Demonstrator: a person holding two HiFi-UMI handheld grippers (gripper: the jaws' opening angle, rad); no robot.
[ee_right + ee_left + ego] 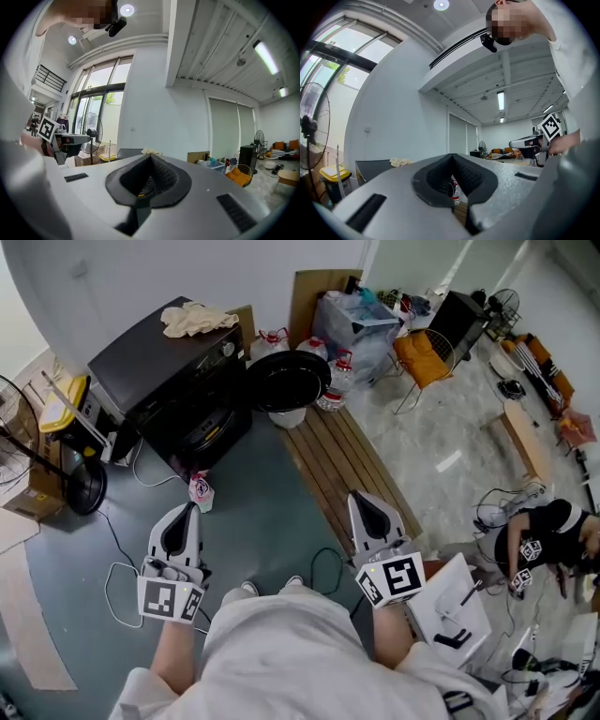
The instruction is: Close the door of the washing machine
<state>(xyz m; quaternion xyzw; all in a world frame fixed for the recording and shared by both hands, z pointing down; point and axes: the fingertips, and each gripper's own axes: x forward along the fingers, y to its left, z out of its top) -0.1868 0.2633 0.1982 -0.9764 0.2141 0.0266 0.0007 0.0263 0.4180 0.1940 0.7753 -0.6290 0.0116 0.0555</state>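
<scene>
**Open door ahead, both grippers well short of it**

The black washing machine stands ahead and to the left, and its round door is swung out to the right of the drum opening, hanging over the near end of a wooden slatted platform. The left gripper and the right gripper are held level near the body, each with its jaws pressed together and nothing between them. The door lies forward, between their two lines and well apart from both. The right gripper sits on the door's outer side, so it looks better placed to push the door leftward until it shuts.
</scene>
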